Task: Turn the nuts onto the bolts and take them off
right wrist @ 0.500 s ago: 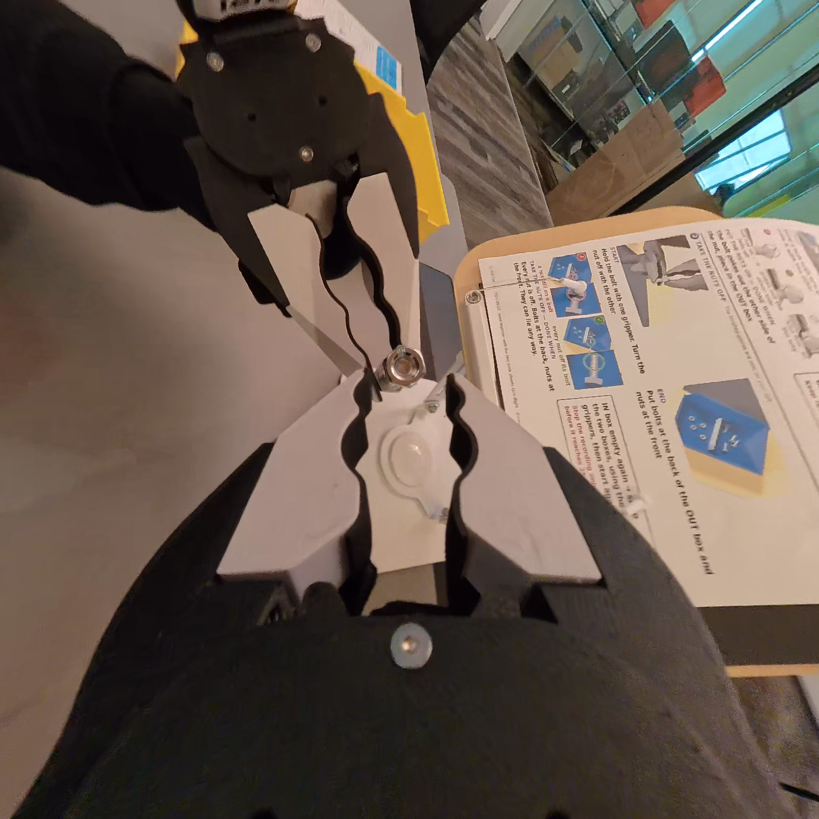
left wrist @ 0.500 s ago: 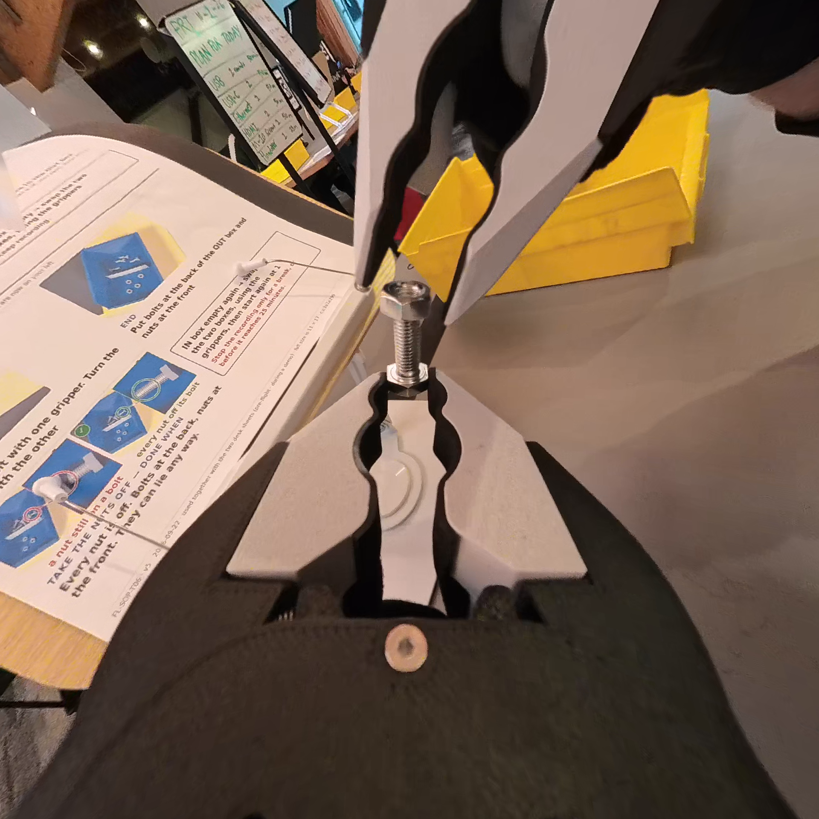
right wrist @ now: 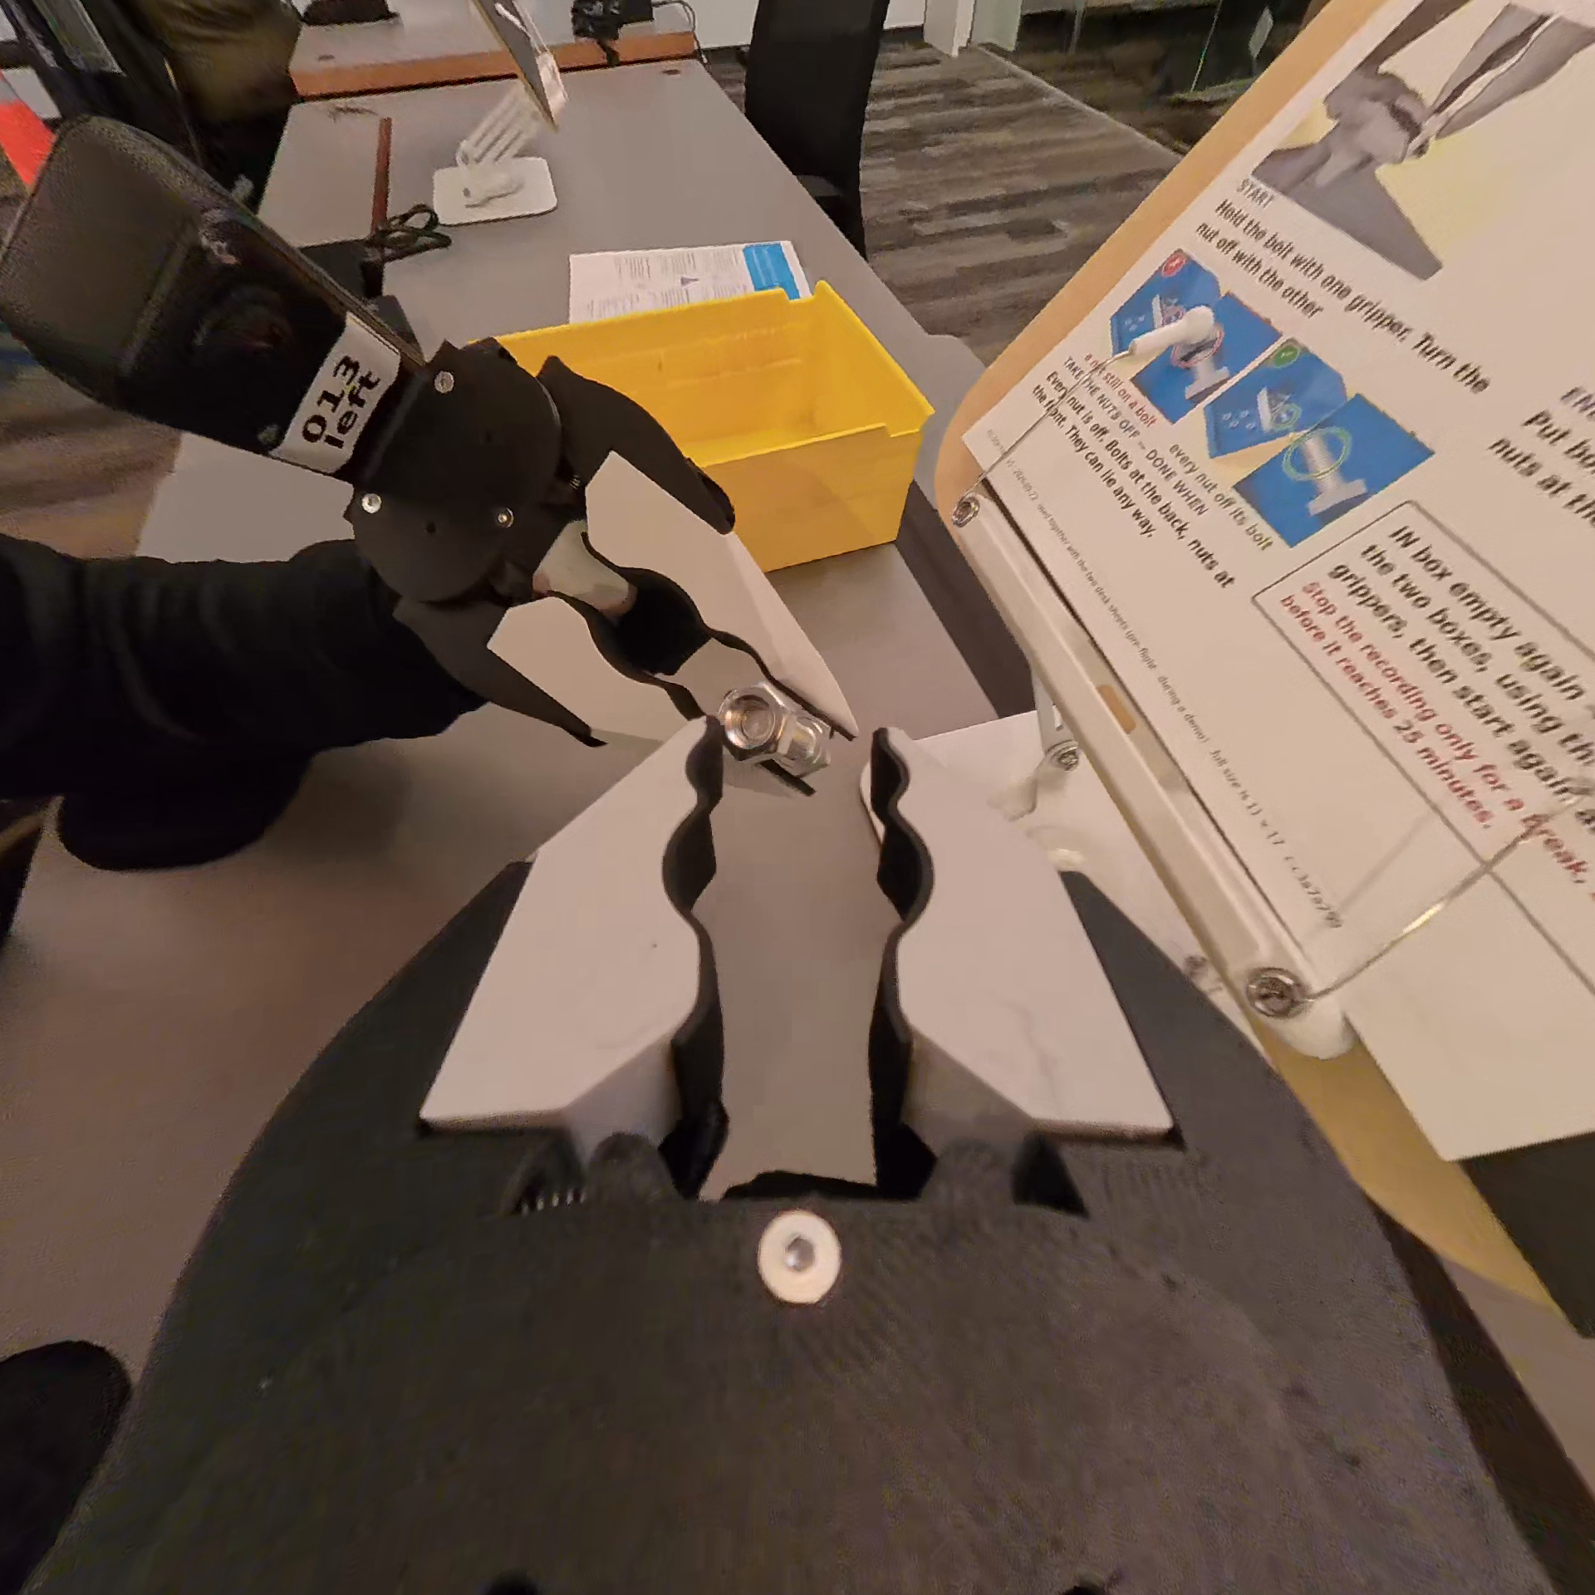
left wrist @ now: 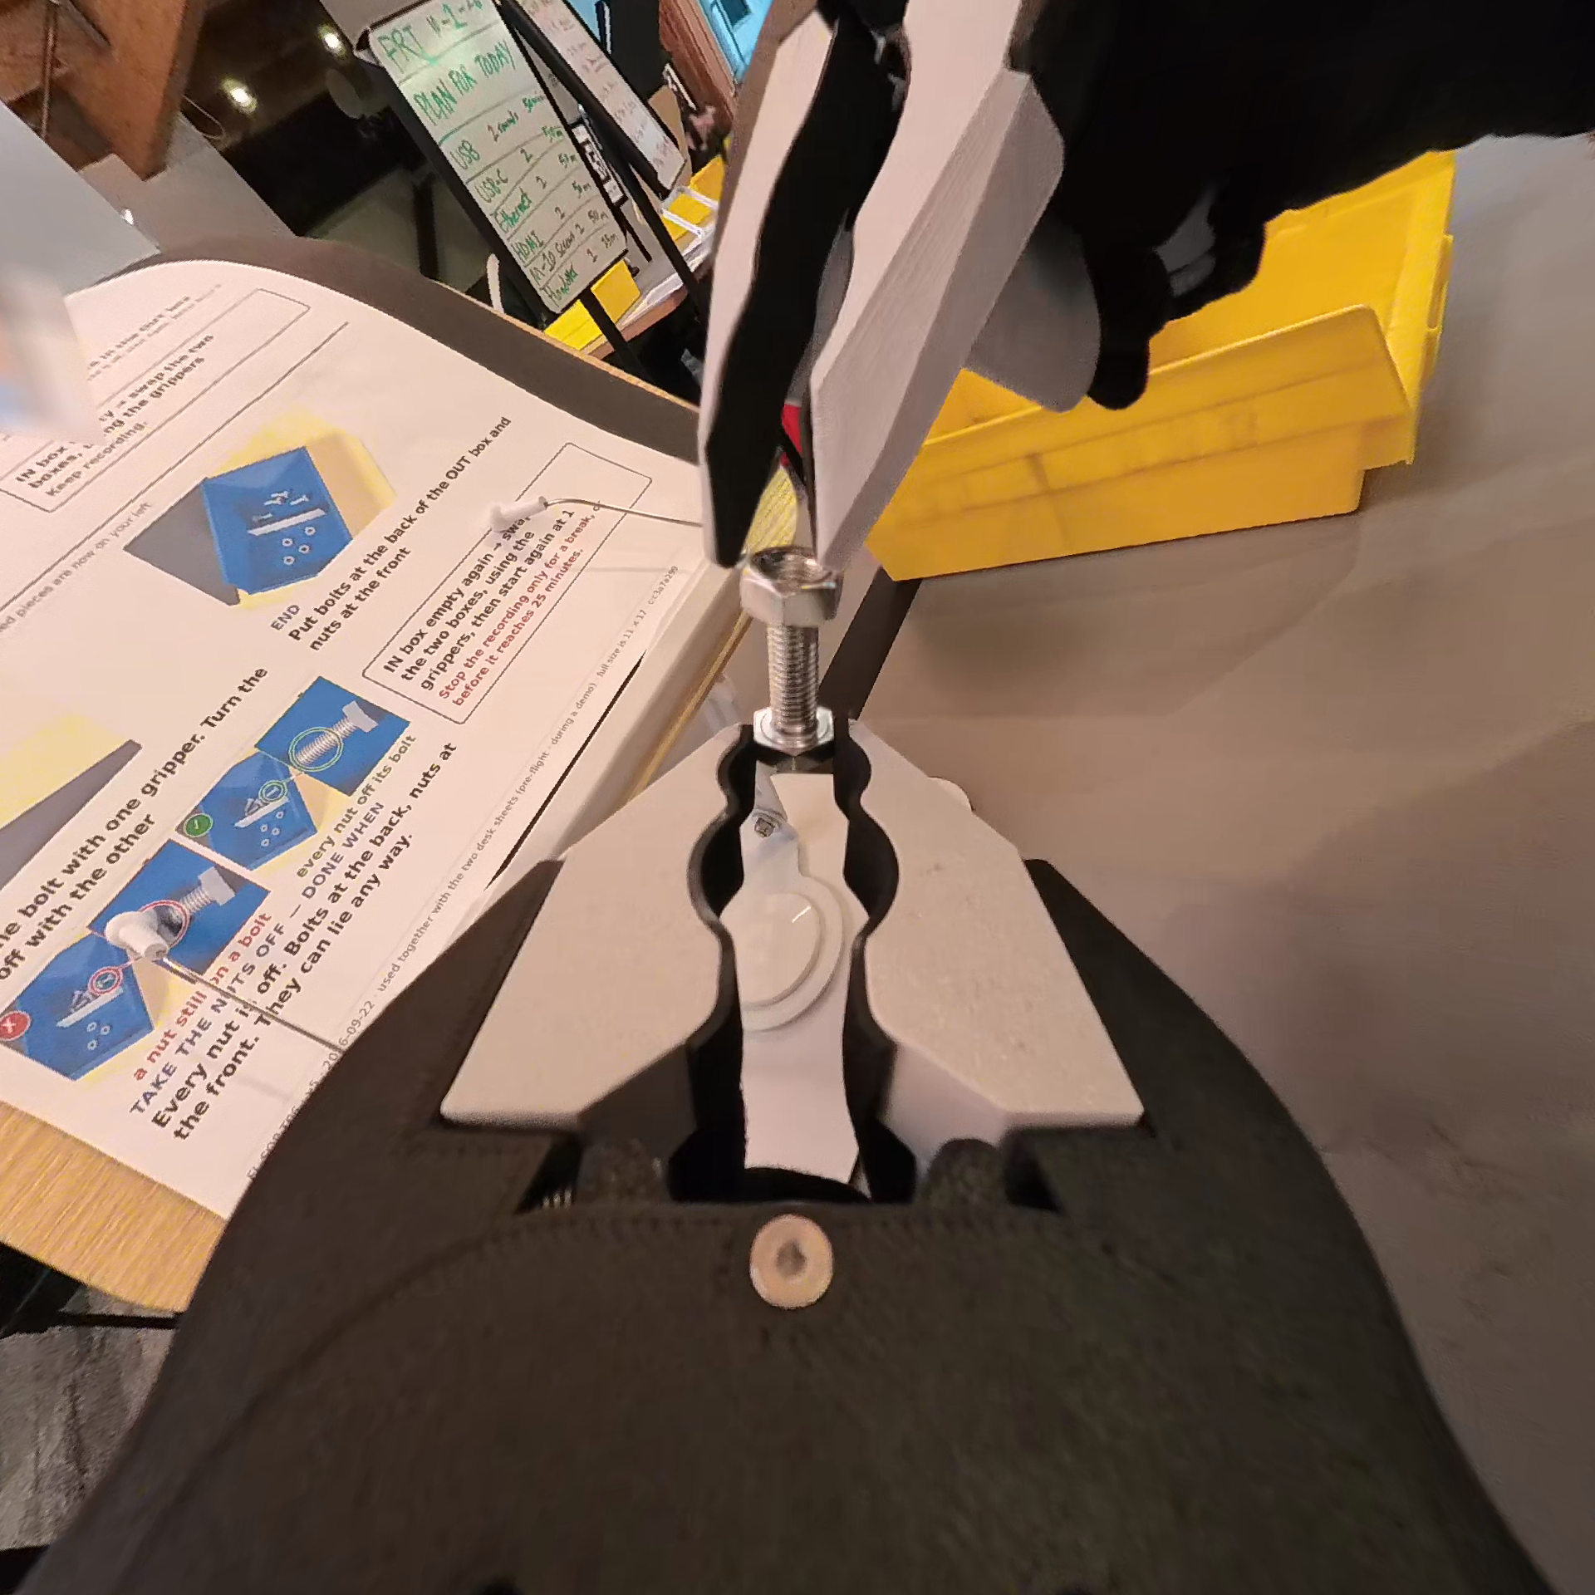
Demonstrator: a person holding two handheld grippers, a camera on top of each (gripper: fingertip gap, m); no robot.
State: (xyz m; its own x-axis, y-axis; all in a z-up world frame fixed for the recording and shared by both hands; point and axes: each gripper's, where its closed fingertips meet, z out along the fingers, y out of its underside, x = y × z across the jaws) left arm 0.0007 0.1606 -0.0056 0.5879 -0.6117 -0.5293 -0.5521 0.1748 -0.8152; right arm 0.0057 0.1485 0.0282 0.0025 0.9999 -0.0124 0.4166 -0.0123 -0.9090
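My left gripper (left wrist: 791,742) is shut on the head of a steel bolt (left wrist: 792,669) and holds it upright above the grey table (left wrist: 1251,863). A hex nut (left wrist: 790,589) sits at the bolt's threaded end. My right gripper (left wrist: 781,557) comes down from above with its tips on either side of the nut's top. In the right wrist view the right gripper (right wrist: 794,738) is open; the nut (right wrist: 753,727) lies just past its left fingertip and faces the camera. The left gripper's fingers (right wrist: 690,552) reach in from the left there.
A yellow bin (left wrist: 1208,449) stands on the table behind the bolt and looks empty in the right wrist view (right wrist: 777,431). A tilted board with a clipped instruction sheet (left wrist: 259,647) stands close beside the grippers (right wrist: 1295,647). A gloved hand (right wrist: 216,673) holds the left gripper.
My right gripper has rolled and swung round at the nut, so its view now faces the yellow bin. It stays open. The left gripper still holds the bolt in place.
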